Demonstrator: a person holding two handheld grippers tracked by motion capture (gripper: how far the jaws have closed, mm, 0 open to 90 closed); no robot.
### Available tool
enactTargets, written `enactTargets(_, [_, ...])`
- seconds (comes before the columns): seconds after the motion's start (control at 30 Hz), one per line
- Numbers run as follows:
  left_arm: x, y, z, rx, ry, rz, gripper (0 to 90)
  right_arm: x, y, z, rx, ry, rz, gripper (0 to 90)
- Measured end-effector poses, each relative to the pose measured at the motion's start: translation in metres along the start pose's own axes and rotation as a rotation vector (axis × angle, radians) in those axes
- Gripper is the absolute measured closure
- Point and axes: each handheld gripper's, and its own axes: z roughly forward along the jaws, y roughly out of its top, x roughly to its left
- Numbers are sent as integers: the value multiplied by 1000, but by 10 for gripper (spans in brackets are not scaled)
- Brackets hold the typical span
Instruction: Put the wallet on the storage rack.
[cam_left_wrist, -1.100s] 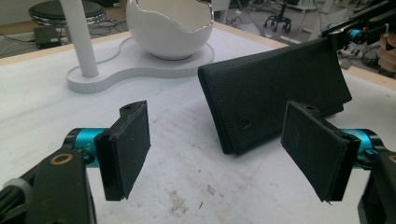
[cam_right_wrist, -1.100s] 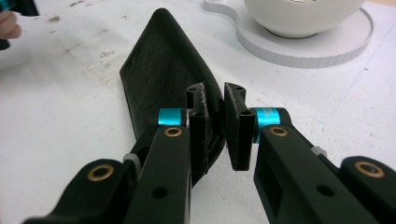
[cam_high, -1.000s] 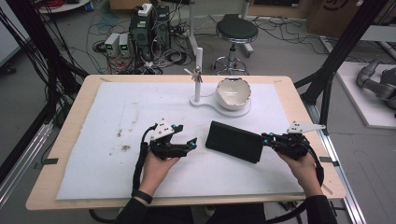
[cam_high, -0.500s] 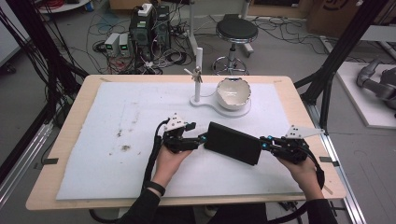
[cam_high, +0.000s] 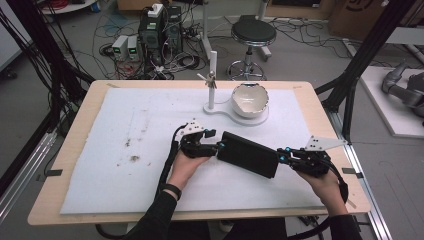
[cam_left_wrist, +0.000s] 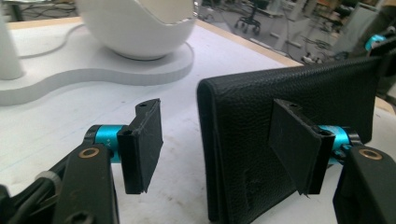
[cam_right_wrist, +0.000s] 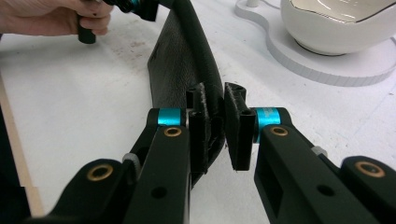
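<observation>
A black leather wallet lies tilted up on its long edge across the white mat. My right gripper is shut on its right end; in the right gripper view both pads of the right gripper pinch the wallet. My left gripper is at the wallet's left end. Its jaws have just been closing and stand open around that end. In the left gripper view the wallet sits between the jaws of the left gripper, with a gap at the left pad.
A white bowl sits on a white stand base with an upright post, just behind the wallet. The bowl is close ahead of the left gripper. Dirty marks dot the mat's left part.
My left hand moved right to the wallet's left end, and its jaws came around that end. The right gripper kept its hold and barely moved.
</observation>
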Motion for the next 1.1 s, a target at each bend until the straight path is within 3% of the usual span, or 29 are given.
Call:
enactTargets(0.2, [5,-4,5,-10,-42,5,355,1,0,-2,-1,24,-17,814])
enactTargets(0.3, [0,-4,8,-8,-86,55,439,1,0,-2,-1,28,-15,813])
enactTargets(0.37, [-3,-3,9,2,-71,89,475,0,0,-2,-2,35,-11,812])
enactTargets(0.47, [-1,-3,6,3,-72,77,544,-1,0,-2,2,38,-11,808])
enactTargets(0.7, [-3,1,1,13,-42,146,653,-5,-1,-1,5,70,0,747])
enactTargets(0.93, [-6,2,0,21,-31,175,680,-3,-2,12,72,69,-6,653])
enactTargets(1.0, [-6,2,-1,22,-32,176,680,-1,-2,18,104,60,-15,655])
enactTargets(1.1, [-6,2,-1,23,-33,174,678,-1,-3,20,103,69,0,682])
